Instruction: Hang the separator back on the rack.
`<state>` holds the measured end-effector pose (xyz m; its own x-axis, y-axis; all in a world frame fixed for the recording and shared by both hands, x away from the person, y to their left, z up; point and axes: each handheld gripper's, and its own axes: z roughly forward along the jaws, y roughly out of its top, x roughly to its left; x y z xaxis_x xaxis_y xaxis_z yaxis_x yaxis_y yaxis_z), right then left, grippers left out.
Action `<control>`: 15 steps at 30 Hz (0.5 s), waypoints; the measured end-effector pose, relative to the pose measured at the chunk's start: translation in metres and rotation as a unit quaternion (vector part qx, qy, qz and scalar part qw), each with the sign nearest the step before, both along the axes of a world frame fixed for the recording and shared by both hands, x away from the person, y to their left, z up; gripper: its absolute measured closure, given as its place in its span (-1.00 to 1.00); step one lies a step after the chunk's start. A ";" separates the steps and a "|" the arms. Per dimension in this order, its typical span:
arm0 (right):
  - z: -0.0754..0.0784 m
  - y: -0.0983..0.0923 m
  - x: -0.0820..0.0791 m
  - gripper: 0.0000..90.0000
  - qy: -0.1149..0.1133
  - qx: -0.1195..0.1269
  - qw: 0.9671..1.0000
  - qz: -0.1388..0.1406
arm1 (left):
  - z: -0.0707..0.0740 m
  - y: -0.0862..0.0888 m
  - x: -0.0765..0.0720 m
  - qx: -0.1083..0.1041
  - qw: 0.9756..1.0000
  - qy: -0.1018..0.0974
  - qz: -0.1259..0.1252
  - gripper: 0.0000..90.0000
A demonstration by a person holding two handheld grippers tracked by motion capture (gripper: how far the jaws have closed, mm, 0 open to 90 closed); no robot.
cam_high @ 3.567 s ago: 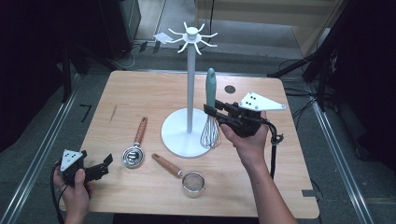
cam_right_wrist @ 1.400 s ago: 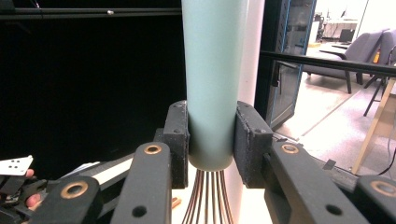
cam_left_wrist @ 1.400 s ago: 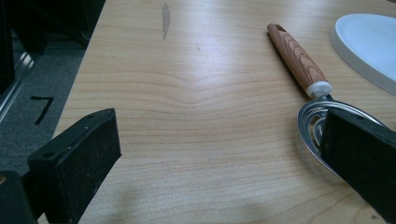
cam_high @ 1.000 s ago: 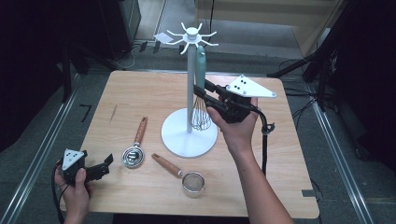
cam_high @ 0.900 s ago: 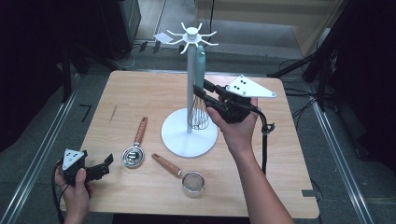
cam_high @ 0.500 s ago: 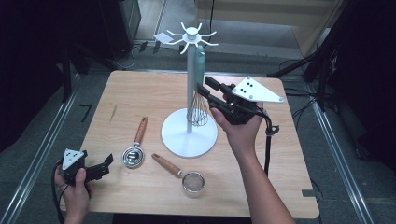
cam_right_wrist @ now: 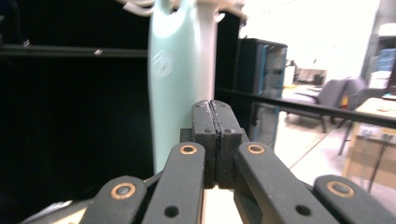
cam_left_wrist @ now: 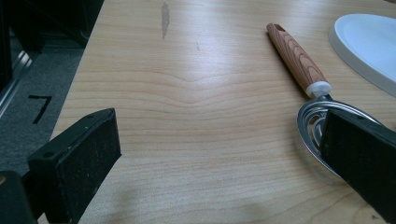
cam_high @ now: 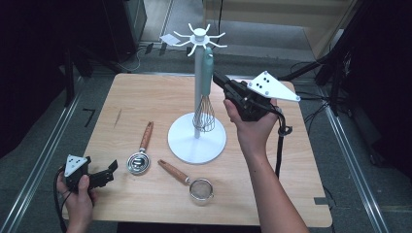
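Mint-green whisk (cam_high: 208,85) top cut off beyond empty, closed right gripper (cam_right_wrist: 215,122); left gripper (cam_left_wrist: 219,154) open.

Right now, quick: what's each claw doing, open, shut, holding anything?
Left claw: open, empty, low over the table.
Right claw: shut, empty, beside the whisk hanging on the rack.

Open tongs (cam_left_wrist: 219,154) frame bare table (cam_left_wrist: 196,93); wooden-handled scoop (cam_left_wrist: 303,74) lies right.

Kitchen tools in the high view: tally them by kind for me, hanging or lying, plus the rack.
Whisk, hanging on the rack: 1
Wooden-handled scoop, lying on the table: 1
Wooden-handled strainer, lying on the table: 1
White rack: 1
Total: 4
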<state>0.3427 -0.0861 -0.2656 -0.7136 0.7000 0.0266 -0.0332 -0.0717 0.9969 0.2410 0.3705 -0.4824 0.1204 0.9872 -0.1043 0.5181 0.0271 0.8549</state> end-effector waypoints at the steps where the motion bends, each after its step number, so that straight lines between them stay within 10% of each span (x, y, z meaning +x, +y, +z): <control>1: 0.001 0.000 0.000 1.00 -0.003 0.005 1.000 -0.011 | 0.000 0.000 0.000 0.000 1.000 0.000 0.000 -1.00; 15: 0.019 0.010 -0.005 1.00 -0.043 0.015 0.999 -0.002 | 0.000 0.000 0.000 0.000 1.000 0.000 -0.001 -1.00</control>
<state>0.3377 -0.0759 -0.2470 -0.7108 0.7033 -0.0134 -0.1181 -0.1005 0.9879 0.2410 0.3703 -0.4824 0.1224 0.9870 -0.1040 0.5187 0.0257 0.8546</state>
